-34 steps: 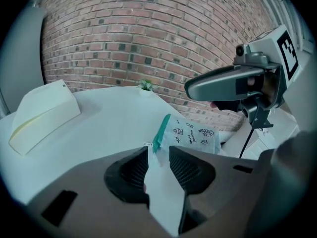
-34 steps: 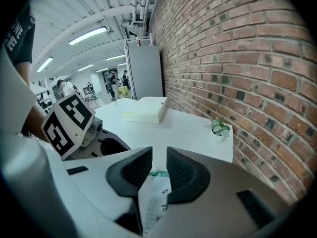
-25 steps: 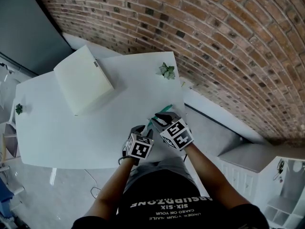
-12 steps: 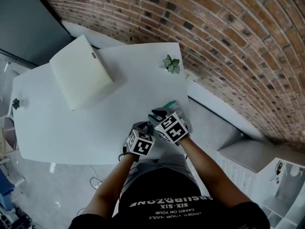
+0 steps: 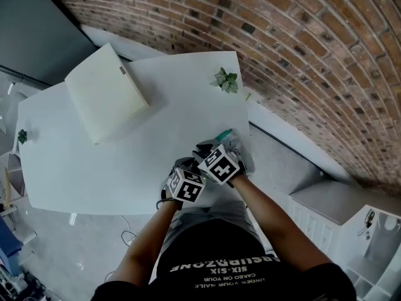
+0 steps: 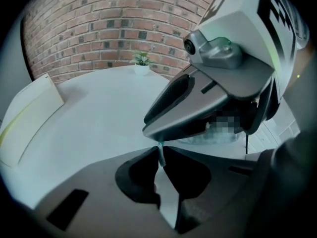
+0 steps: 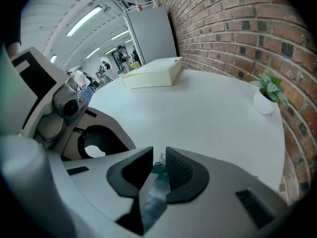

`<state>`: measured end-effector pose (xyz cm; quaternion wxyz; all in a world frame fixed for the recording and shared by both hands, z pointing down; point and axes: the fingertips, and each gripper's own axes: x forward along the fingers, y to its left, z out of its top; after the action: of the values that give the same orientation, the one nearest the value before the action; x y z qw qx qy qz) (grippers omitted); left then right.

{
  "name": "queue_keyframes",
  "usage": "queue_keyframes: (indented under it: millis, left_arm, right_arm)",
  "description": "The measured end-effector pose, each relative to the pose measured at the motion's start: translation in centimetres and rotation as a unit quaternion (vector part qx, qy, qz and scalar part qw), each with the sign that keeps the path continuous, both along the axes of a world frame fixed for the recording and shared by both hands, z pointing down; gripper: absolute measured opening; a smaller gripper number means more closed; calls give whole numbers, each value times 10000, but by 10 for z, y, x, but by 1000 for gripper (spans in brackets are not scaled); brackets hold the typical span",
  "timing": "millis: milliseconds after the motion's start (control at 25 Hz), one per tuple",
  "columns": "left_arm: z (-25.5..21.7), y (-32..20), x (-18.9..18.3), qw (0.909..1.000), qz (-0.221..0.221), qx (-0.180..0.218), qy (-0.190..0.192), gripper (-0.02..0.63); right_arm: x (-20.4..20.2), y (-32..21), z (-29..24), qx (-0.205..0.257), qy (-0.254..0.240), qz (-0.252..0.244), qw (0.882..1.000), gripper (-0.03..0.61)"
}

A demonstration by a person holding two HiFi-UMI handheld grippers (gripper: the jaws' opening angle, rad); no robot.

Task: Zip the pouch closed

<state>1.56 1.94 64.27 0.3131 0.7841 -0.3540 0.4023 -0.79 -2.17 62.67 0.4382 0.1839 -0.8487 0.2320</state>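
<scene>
A clear pouch (image 5: 236, 147) with a teal zipper strip (image 5: 223, 135) lies at the near right edge of the white table (image 5: 125, 162). My left gripper (image 5: 183, 166) sits just left of my right gripper (image 5: 204, 148), both over the pouch's near end. In the left gripper view the left gripper (image 6: 160, 154) has just been closing, and its pads now pinch a thin pale edge of the pouch (image 6: 160, 158). In the right gripper view the right gripper (image 7: 158, 165) is shut on the teal zipper end (image 7: 159, 169), with the pouch's strip (image 7: 154, 195) running back between its fingers.
A cream box (image 5: 106, 99) lies at the table's far left. A small potted plant (image 5: 226, 80) stands at the far right by the brick wall (image 5: 301, 55). Another tiny plant (image 5: 23, 136) sits at the left edge. The table's near edge is right under my hands.
My right gripper has come down toward the table and closer to the left one, bringing the teal strip lower. The left gripper has stayed about where it was.
</scene>
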Motion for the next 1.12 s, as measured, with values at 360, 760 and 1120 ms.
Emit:
queue_keyframes:
  millis: [360, 760, 1120]
  left_arm:
    - [-1, 1, 0, 9987, 352, 284, -251, 25]
    - [1, 1, 1, 9983, 343, 386, -277, 25]
    - [0, 0, 0, 9989, 275, 341, -153, 23]
  right_arm:
    - [2, 1, 6, -141, 97, -157, 9997, 61]
    - [3, 8, 8, -437, 411, -515, 9969, 51]
    - [6, 6, 9, -542, 307, -183, 9979, 43]
